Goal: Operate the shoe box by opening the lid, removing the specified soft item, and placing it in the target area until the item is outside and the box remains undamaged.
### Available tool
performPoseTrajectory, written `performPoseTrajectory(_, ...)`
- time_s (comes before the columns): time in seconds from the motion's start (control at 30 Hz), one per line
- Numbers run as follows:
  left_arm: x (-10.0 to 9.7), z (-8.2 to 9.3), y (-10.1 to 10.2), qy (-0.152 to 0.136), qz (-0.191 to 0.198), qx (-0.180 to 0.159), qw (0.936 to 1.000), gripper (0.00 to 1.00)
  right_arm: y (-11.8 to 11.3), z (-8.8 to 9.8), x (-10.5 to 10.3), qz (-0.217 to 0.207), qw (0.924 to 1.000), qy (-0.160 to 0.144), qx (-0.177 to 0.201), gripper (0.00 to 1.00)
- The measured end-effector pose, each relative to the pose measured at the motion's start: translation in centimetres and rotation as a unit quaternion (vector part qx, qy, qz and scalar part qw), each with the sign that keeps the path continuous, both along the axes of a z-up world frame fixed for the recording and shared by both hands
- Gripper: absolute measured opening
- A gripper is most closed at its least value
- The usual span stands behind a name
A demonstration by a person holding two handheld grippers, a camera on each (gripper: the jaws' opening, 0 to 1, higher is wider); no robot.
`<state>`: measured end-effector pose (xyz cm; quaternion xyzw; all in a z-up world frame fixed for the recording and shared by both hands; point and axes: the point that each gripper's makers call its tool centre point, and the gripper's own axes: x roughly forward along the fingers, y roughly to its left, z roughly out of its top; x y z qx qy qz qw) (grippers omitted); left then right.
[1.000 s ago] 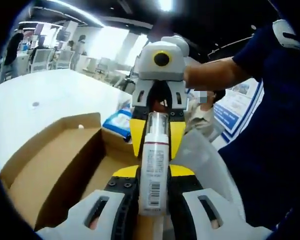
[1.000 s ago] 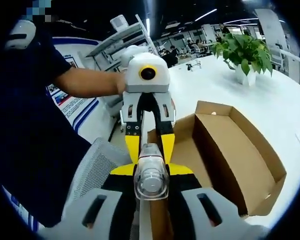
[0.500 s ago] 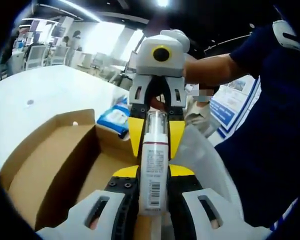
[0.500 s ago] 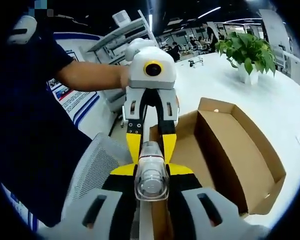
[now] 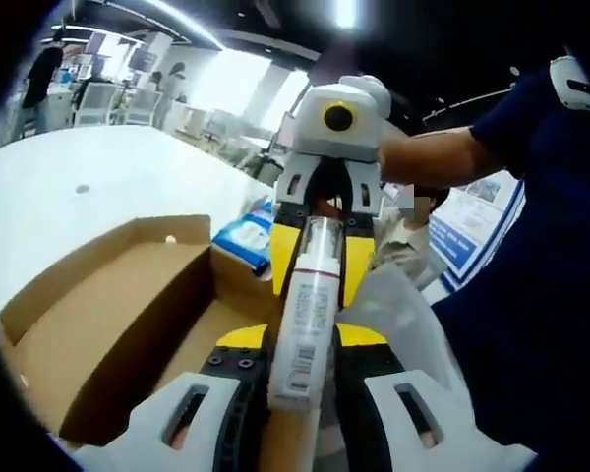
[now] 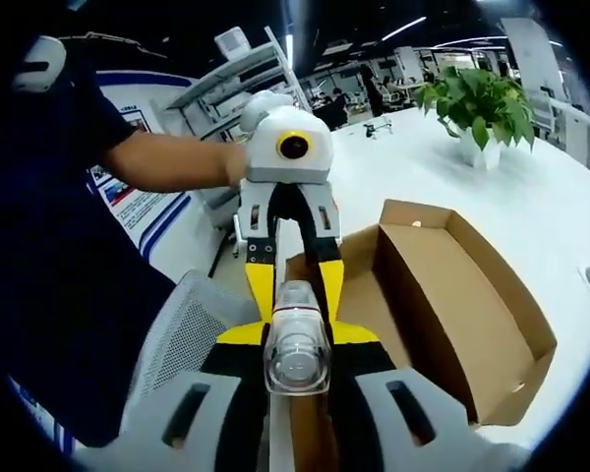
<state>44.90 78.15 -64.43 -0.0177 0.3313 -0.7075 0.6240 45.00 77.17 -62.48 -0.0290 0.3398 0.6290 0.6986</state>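
Observation:
A white bottle (image 5: 301, 334) with a barcode label and a clear cap (image 6: 297, 349) spans the gap between my two grippers, held above the open cardboard shoe box (image 5: 108, 315). My left gripper (image 5: 305, 342) is shut on the bottle's lower body. The right gripper (image 5: 322, 258) faces it from above in the left gripper view, its yellow jaws flanking the cap. In the right gripper view, my right gripper (image 6: 297, 336) is shut on the cap end, and the left gripper (image 6: 295, 280) points back at it. The shoe box (image 6: 472, 295) lies to the right there, with its raised lid.
A blue packet (image 5: 244, 239) lies on the white table (image 5: 88, 197) behind the box. A grey mesh chair back (image 6: 189, 339) stands close on the left. A person's dark blue sleeve (image 5: 531, 147) and forearm (image 6: 172, 162) hold the grippers. A potted plant (image 6: 480, 103) stands far off.
Both grippers still hold the bottle. It now leans slightly to the right in the left gripper view, and the cameras have shifted a little over the box.

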Motion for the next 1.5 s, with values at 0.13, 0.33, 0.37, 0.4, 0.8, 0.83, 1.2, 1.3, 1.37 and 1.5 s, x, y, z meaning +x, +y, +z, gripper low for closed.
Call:
performPoseTrajectory(0.13,0.6,-0.3,0.7,-0.018,0.031,0.007,0.9993,0.29,-1.3,-0.2,0.1,-0.002,0.9996,-0.008,-0.028,0.19)
performPoseTrajectory(0.33,1.5,-1.0,2.2,-0.063,0.100,0.034,0.9924,0.26,-3.0,-0.3,0.0,0.008,0.9967,-0.023,-0.077,0.20)
performPoseTrajectory(0.37,1.5,-1.0,2.3,-0.057,0.116,0.034,0.9911,0.26,-3.2,-0.2,0.0,0.008,0.9962,-0.024,-0.084,0.20)
performPoseTrajectory(0.4,1.5,-0.8,2.5,-0.051,0.139,0.031,0.9884,0.25,-3.4,-0.1,0.1,0.009,0.9957,-0.026,-0.088,0.20)
performPoseTrajectory(0.8,-0.2,0.0,3.9,-0.089,0.222,0.023,0.9708,0.22,-6.7,0.5,0.0,0.029,0.9827,-0.045,-0.177,0.20)
performPoseTrajectory(0.83,-0.6,-0.1,3.9,-0.093,0.221,0.025,0.9706,0.22,-6.8,0.5,-0.1,0.031,0.9821,-0.046,-0.180,0.20)
performPoseTrajectory(1.2,-2.3,-0.5,3.2,-0.098,0.215,0.016,0.9716,0.21,-10.3,1.3,-0.6,0.042,0.9692,-0.046,-0.238,0.20)
performPoseTrajectory(1.3,-2.7,-0.6,3.0,-0.100,0.208,0.015,0.9729,0.21,-11.9,1.6,-0.6,0.037,0.9652,-0.046,-0.255,0.20)
performPoseTrajectory(1.37,-2.7,-0.6,2.8,-0.101,0.208,0.014,0.9727,0.22,-13.0,1.6,-0.6,0.036,0.9623,-0.045,-0.266,0.20)
performPoseTrajectory(1.5,-3.5,-0.9,2.1,-0.096,0.189,0.014,0.9772,0.23,-15.1,1.4,-0.8,0.042,0.9534,-0.045,-0.295,0.20)
